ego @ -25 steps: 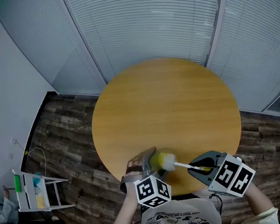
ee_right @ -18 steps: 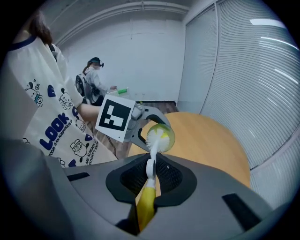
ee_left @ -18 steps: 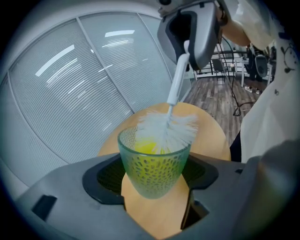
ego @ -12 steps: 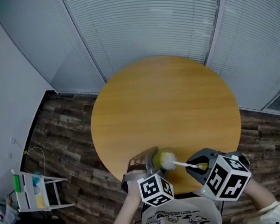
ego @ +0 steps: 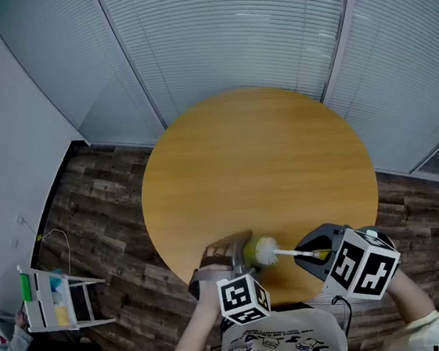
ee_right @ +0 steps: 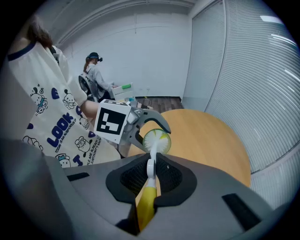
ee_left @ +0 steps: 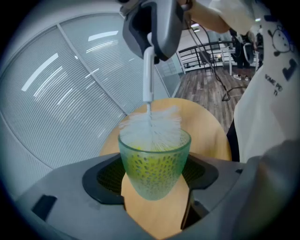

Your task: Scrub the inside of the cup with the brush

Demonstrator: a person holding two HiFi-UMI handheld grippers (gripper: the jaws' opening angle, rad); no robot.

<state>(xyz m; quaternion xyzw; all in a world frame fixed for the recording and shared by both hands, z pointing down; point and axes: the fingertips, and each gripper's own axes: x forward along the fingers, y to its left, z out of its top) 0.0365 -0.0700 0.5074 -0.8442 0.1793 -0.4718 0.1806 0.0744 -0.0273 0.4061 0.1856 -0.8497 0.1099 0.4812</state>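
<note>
Cup (ee_left: 154, 164) clamped between jaws of left gripper (ee_left: 155, 187), held above near edge of round table (ego: 257, 158); brush (ee_right: 151, 150) handle pinched by right gripper (ee_right: 149, 183); bristles seated in cup mouth.

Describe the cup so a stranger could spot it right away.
Find the near edge of the round wooden table. There the left gripper holds a cup. It is pale green dimpled glass with a white brush head in its mouth.

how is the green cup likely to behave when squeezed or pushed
The green cup looks like dimpled translucent glass: probably rigid, breakable if squeezed hard. Its base narrows below the rim, so it may tip if pushed near the top.
</note>
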